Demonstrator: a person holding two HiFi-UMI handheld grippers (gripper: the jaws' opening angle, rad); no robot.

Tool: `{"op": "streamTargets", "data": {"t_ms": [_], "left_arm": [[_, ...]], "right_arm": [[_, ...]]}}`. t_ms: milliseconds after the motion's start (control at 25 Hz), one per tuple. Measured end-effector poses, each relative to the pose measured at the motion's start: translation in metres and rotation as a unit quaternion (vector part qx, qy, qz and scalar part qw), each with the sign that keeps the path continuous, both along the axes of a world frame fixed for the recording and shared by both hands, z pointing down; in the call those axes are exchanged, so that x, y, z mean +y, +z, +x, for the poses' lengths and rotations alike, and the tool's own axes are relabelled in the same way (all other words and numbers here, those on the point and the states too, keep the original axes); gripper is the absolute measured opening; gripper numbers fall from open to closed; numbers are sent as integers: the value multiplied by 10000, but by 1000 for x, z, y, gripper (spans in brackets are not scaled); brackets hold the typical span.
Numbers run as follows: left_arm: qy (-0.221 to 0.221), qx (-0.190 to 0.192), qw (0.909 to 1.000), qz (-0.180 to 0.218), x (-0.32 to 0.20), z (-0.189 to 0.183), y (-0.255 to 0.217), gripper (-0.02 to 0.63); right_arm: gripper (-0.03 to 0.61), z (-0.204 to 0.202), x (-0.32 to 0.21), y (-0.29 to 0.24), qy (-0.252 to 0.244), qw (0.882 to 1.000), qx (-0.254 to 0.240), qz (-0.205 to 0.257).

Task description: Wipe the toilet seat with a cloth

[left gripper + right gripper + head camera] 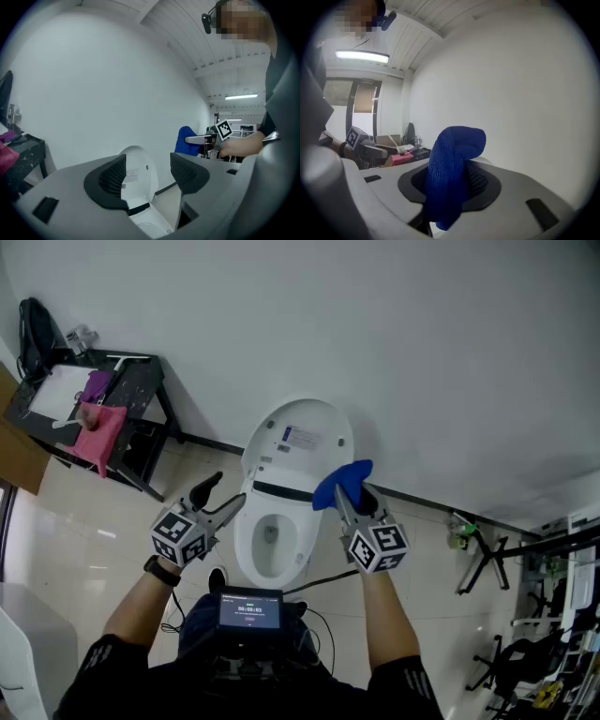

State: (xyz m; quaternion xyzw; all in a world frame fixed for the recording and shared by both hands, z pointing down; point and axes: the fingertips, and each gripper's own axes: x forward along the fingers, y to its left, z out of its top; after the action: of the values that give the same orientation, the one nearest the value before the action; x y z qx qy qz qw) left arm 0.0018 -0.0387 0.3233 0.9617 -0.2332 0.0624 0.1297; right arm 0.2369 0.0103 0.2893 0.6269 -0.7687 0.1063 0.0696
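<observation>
Blue cloth (339, 486), white toilet (300, 432), pink towel (98, 435), black table (141, 381).

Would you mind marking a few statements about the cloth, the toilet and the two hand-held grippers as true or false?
1. The right hand-held gripper is shut on the blue cloth. True.
2. The left hand-held gripper is also shut on a cloth. False: its jaws stand apart with nothing between them.
3. The toilet's lid is up. True.
4. The blue cloth lies on the toilet seat. False: it is held in the air, apart from the toilet.
5. A pink cloth hangs from the black table at the left. True.
</observation>
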Motion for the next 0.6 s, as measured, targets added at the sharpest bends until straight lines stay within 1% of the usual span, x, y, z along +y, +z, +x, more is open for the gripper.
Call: {"op": "streamTargets", "data": {"t_ms": [160,320,440,600], "left_arm": [[-72,-35,9999,-115,-18,-7,24,288],[-226,-154,9992,-286,-26,-28,54,288],[-410,-207,9981,-420,-30,-44,76,288],[-455,-345,9964,-629,-25,-55,117,288]], "right_arm": [[147,2,-33,38,-44,9997,2,-238],[147,-4,-66,92,-142,9981,-10,-607],[147,-11,-90,146,-263,9945,59,-1012],[147,-29,-111,230,-523,9850,183,-1631]]}}
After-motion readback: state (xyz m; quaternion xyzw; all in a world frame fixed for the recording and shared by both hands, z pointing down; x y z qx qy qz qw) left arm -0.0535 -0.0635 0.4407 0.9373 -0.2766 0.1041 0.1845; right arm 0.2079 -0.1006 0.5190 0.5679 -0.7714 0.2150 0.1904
